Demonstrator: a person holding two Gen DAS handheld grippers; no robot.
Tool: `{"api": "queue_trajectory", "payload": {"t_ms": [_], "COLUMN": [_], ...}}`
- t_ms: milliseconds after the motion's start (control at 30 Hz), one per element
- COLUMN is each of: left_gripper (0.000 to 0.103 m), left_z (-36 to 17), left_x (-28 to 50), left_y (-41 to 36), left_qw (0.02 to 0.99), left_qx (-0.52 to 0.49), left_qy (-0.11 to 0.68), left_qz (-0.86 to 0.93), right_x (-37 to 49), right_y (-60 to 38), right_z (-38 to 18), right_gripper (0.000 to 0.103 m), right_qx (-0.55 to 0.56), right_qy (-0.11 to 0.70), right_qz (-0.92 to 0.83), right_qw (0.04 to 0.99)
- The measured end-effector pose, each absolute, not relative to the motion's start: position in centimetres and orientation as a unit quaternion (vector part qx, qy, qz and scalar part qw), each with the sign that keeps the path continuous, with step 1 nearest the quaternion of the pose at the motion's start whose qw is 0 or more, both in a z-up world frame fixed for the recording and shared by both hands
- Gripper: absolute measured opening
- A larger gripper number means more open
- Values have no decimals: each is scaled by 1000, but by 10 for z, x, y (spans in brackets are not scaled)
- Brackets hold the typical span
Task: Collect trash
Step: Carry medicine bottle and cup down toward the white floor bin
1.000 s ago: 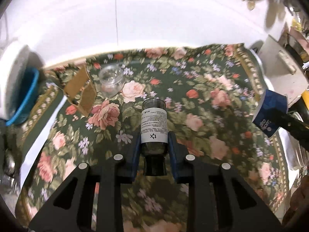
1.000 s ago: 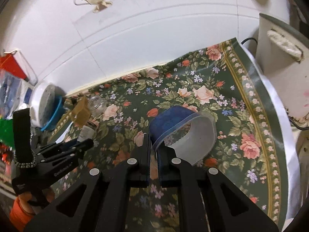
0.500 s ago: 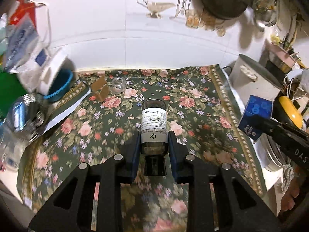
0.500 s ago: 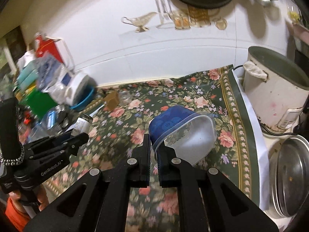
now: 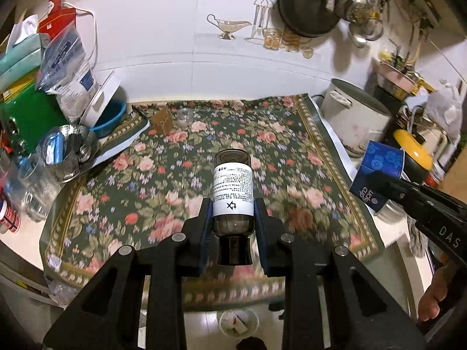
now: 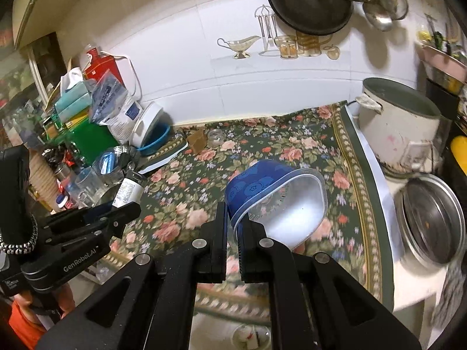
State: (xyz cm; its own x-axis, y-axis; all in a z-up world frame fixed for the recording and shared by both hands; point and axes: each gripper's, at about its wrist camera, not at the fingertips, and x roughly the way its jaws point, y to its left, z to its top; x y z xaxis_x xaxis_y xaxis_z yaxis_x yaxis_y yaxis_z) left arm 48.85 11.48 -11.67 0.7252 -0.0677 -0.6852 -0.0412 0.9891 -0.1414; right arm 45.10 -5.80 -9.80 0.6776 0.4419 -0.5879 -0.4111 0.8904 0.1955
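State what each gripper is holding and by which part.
The left gripper clamps a dark glass bottle around its shoulder, near the neck. The right gripper pinches a blue plastic cup by its rim.

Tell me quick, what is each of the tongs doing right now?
Left tongs: closed on the dark glass bottle, held above the table.
Right tongs: closed on the rim of the blue plastic cup.
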Motion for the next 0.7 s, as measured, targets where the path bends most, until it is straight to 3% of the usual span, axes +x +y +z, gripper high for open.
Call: {"api": "queue_trajectory", "payload": {"t_ms": [400, 700], "left_gripper": [27, 27], "left_z": [-132, -157], "left_x": [347, 297], "left_y": [146, 143], "left_qw": [921, 905], "left_qx": [-56, -55], "left_qy": [383, 417], "left_qz": [-51, -55], "right_x": [319, 261], "right_y": [-15, -7], "right_z": [-122, -135], "right_gripper": [6, 6], "right_qx": [55, 47], "right_qy": [340, 368], "right_qz": [181, 171], "right_qw": [921, 913]}}
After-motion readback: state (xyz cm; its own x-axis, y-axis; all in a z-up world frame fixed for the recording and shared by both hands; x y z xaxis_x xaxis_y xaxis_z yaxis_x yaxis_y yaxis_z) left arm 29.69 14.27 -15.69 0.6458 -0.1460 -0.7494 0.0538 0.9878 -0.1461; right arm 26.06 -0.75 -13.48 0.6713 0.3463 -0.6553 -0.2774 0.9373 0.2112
